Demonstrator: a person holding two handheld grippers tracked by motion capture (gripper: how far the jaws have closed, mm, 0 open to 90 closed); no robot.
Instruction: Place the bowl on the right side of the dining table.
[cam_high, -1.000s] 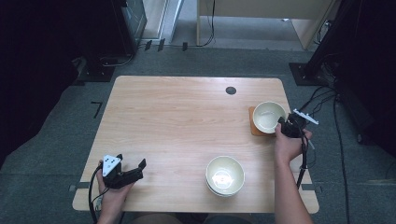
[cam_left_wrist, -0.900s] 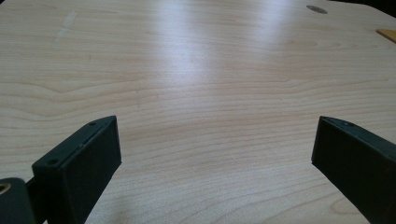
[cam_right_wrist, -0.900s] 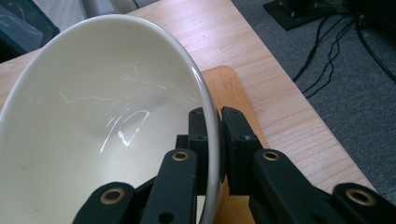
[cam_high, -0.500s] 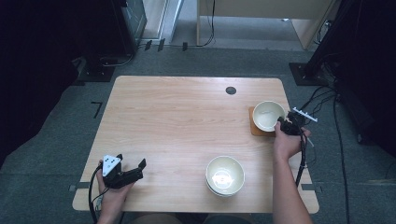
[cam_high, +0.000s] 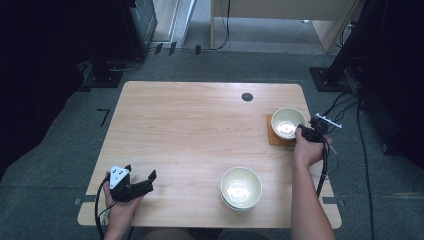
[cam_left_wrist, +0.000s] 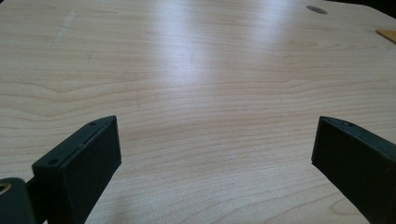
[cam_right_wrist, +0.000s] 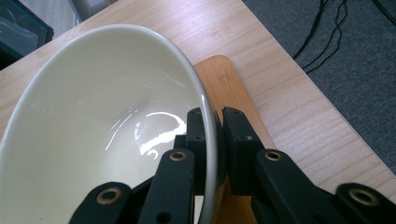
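A cream bowl (cam_high: 287, 121) sits on a wooden coaster (cam_high: 273, 138) near the table's right edge. My right gripper (cam_high: 301, 131) is shut on the near side of its rim. In the right gripper view one jaw is inside the bowl (cam_right_wrist: 93, 116) and the other outside, over the coaster (cam_right_wrist: 229, 79), and the right gripper (cam_right_wrist: 215, 116) pinches the rim wall. At the front left corner my left gripper (cam_high: 141, 172) rests low over the table, open. Bare wood shows between the jaws of the left gripper (cam_left_wrist: 215, 140).
Two stacked cream bowls (cam_high: 241, 187) stand near the front edge, right of centre. A dark round grommet (cam_high: 247, 96) sits at the table's back. Cables (cam_high: 345, 107) trail on the floor past the right edge.
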